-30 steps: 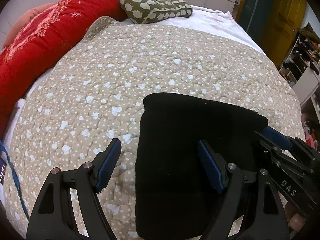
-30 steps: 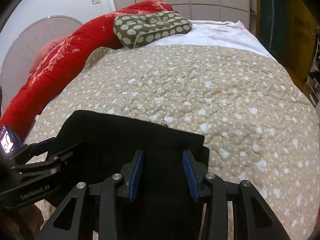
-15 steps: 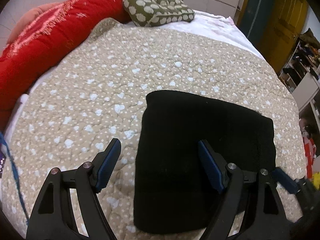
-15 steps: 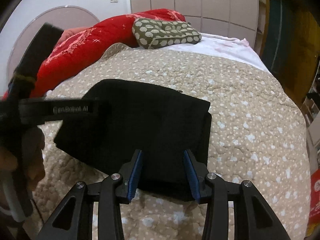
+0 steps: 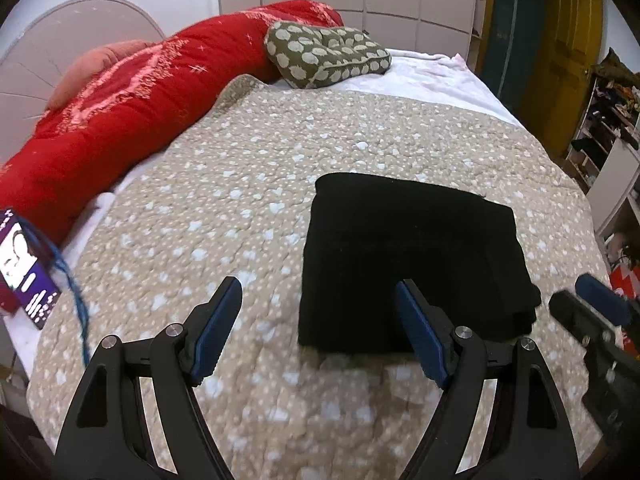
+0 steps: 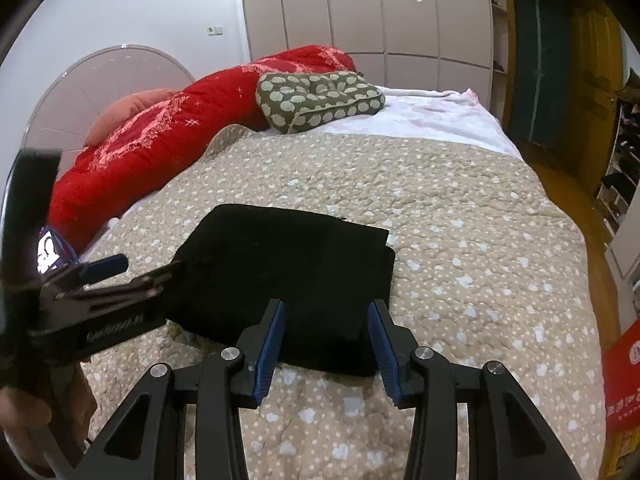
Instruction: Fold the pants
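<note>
both claws spread, clear of the folded pants

left gripper (image 5: 318, 334) and right gripper (image 6: 328, 346) hang with jaws apart, holding nothing; the black pants (image 5: 408, 264) lie folded in a block on the beige dotted quilt (image 5: 260, 184), near its front edge.

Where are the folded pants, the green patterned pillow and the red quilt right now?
folded pants (image 5: 408, 252): left wrist view, middle of the top layer.
green patterned pillow (image 6: 320, 98): right wrist view, middle of its top face.
red quilt (image 5: 120, 116): left wrist view, middle of the roll.
</note>
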A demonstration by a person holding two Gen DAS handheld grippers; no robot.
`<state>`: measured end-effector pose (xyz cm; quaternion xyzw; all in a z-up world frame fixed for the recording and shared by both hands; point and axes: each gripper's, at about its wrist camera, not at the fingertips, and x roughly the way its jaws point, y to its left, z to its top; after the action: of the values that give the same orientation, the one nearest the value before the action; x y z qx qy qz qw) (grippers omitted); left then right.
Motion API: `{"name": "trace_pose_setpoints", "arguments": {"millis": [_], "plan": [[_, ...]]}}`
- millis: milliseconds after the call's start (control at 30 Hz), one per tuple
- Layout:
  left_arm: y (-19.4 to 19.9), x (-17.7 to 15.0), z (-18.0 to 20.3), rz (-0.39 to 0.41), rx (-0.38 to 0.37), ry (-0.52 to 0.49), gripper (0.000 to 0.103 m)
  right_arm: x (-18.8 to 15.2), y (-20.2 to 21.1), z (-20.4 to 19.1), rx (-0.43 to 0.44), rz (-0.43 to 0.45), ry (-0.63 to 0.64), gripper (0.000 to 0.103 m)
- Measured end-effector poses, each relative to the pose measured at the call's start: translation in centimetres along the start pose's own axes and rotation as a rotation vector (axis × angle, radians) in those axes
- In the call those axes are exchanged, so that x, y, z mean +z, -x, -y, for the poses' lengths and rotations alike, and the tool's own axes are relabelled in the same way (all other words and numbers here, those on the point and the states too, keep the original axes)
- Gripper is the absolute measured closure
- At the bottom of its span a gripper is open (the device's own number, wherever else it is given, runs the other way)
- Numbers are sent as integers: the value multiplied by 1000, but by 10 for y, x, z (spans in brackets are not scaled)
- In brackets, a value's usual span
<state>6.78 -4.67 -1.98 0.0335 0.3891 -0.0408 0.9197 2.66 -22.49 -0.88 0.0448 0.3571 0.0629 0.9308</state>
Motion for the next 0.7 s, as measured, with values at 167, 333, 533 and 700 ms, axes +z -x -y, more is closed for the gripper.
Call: {"name": "trace_pose_setpoints", "arguments": {"millis": [167,333,533,700], "plan": [[17,-12,-2,11,-2,6,23,-5,15,2,-1,18,-24,60],[33,-20,-3,35,1,5,23,-10,26,2,5,23,-32,58],[50,-26,0,58,-5,-1,23,-18,32,4,7,10,-40,58],[58,-27,4,75,-6,-5,23,-17,42,3,5,32,-38,57]]}}
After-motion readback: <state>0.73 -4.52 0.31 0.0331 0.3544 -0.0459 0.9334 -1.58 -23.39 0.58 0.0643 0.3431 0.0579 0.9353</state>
